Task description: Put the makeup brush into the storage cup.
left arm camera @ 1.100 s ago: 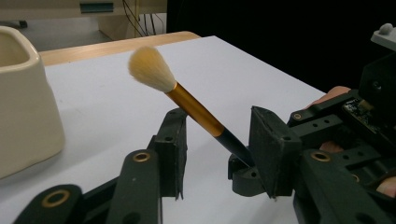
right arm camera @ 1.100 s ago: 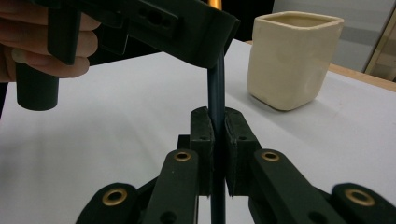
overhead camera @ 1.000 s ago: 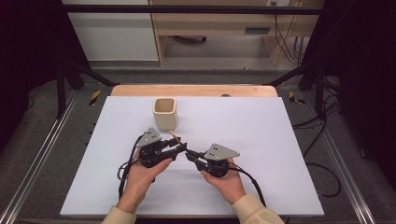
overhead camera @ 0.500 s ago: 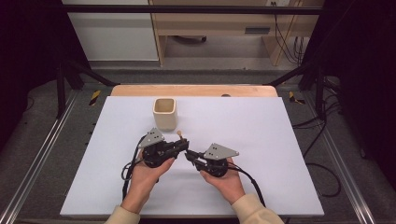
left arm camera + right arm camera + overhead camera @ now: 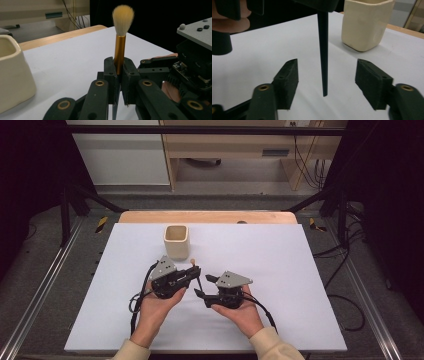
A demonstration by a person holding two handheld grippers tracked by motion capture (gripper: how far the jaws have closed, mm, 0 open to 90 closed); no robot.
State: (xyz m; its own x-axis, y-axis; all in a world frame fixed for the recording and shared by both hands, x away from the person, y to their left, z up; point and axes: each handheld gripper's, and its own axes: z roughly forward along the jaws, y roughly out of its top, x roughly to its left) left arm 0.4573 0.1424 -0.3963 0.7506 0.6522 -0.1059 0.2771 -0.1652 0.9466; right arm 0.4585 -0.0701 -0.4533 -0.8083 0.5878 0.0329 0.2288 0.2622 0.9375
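My left gripper [image 5: 196,271] is shut on a brush [image 5: 119,50] and holds it upright by its gold ferrule. The tan bristles [image 5: 192,261] point up and the black tapered handle [image 5: 323,50] hangs down, its tip just above the table. My right gripper [image 5: 202,286] is open, and in the right gripper view its jaws [image 5: 328,72] stand on either side of the handle's lower end without touching it. A cream square cup [image 5: 176,241] stands upright just behind the left gripper [image 5: 119,72].
A white mat [image 5: 280,260] covers the table, with a wooden edge [image 5: 207,216] at the far side. Metal frame rails [image 5: 45,285] run along both sides. Cables [image 5: 137,297] trail from the grippers toward the near edge.
The two grippers have closed in on each other very slightly, and the left one still holds the brush. The cup has stayed put.
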